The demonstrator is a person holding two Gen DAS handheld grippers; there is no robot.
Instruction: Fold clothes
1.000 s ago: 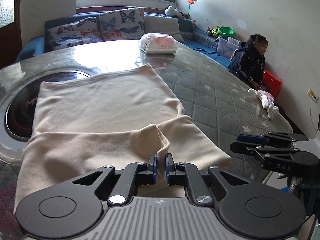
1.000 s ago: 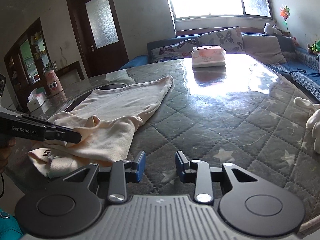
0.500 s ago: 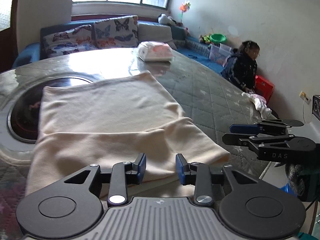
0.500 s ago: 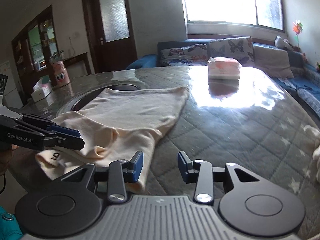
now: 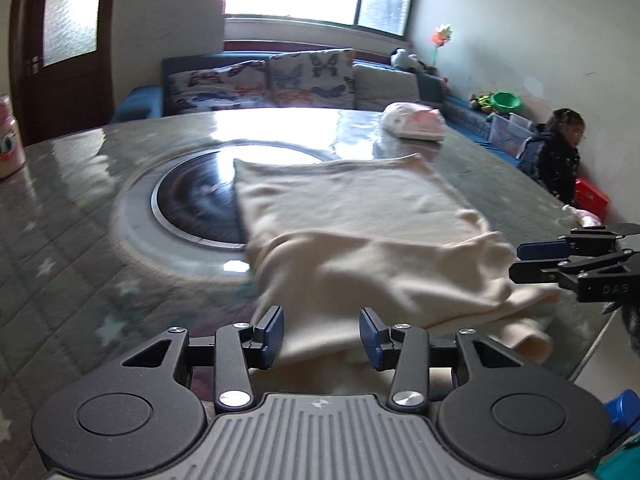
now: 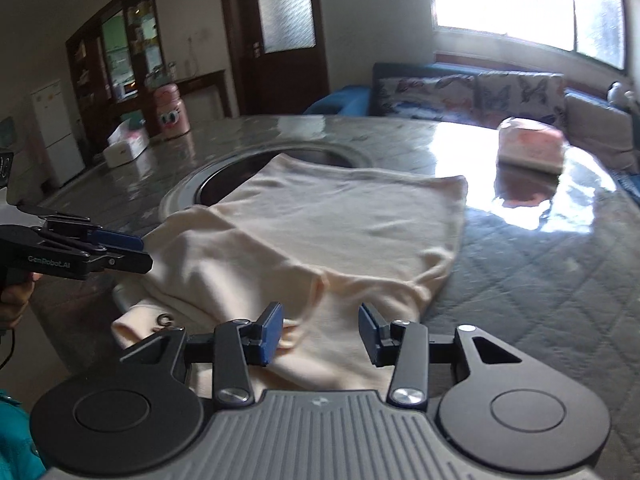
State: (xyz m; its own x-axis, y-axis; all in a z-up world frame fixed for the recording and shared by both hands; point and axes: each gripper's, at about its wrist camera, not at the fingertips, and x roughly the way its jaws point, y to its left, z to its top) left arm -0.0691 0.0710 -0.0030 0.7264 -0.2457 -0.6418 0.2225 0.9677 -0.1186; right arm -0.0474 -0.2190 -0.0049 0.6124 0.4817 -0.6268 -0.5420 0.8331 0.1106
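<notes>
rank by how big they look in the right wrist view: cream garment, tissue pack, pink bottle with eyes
1. cream garment, by far the largest.
2. tissue pack.
3. pink bottle, only a little smaller than the pack; both sit far back, so true sizes stay unsure.

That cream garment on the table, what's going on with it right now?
A person is folding the cream garment on the quilted table, a handheld gripper in each hand. Its near part is already folded over the rest, and its far end overlaps the round dark inset in the tabletop. The left gripper and the right gripper both sit at the near edge, jaws opening, with cloth lying between the pads but not pinched. Neither is holding anything.
</notes>
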